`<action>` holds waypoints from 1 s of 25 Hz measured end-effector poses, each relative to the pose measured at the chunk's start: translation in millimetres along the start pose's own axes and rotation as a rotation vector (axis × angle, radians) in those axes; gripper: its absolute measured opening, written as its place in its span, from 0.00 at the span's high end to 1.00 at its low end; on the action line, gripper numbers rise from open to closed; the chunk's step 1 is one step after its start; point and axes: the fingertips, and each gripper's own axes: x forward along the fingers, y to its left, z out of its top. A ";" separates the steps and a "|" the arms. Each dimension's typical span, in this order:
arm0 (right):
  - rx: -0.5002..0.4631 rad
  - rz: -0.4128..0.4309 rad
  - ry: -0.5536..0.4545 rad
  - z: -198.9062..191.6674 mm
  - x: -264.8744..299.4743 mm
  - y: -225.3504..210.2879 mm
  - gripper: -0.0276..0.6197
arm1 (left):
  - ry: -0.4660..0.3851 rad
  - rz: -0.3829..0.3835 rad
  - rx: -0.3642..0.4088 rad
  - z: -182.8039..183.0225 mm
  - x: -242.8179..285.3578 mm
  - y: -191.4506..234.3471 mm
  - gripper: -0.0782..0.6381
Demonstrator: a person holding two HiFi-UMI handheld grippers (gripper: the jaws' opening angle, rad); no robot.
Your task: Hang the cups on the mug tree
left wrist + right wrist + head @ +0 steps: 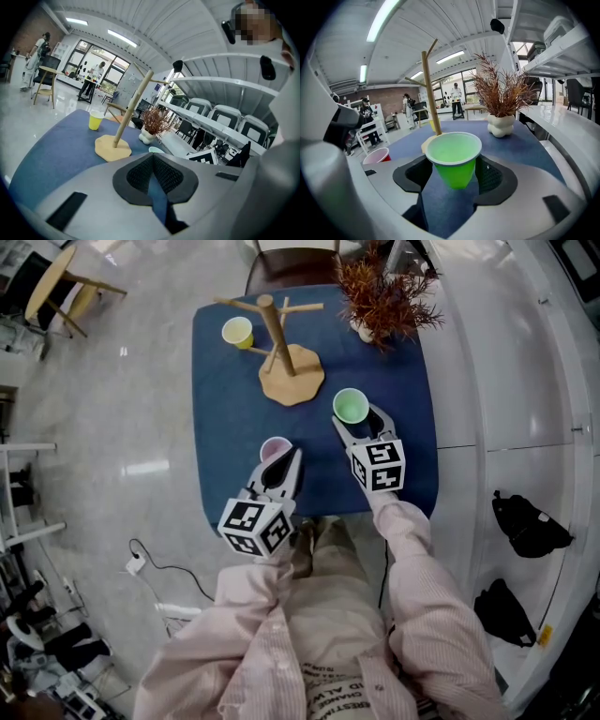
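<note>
A wooden mug tree stands at the far middle of the blue table, with a yellow cup upright beside it on the left. A green cup stands on the table between the jaws of my right gripper, which is open: in the right gripper view blue cloth shows between the green cup and the left pad. A pink cup stands just left of the tip of my left gripper, which is shut and empty. In the left gripper view the pink cup is hidden.
A dried red plant in a white vase stands at the far right corner, close to the tree's right pegs. A chair sits behind the table. Black bags lie on the floor to the right, and a cable lies at the left.
</note>
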 end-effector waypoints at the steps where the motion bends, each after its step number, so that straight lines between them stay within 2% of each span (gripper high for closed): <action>1: -0.005 0.003 -0.001 2.6 -2.4 1.0 0.52 | -0.002 0.003 -0.002 0.2 -0.8 -0.5 0.89; 13: -0.055 0.039 -0.051 51.1 -22.8 1.7 0.52 | -0.081 0.039 0.018 26.0 -6.7 -2.5 0.89; 25: -0.171 0.042 -0.114 113.6 -37.4 8.9 0.52 | -0.174 0.056 0.071 65.8 -22.4 -0.4 0.89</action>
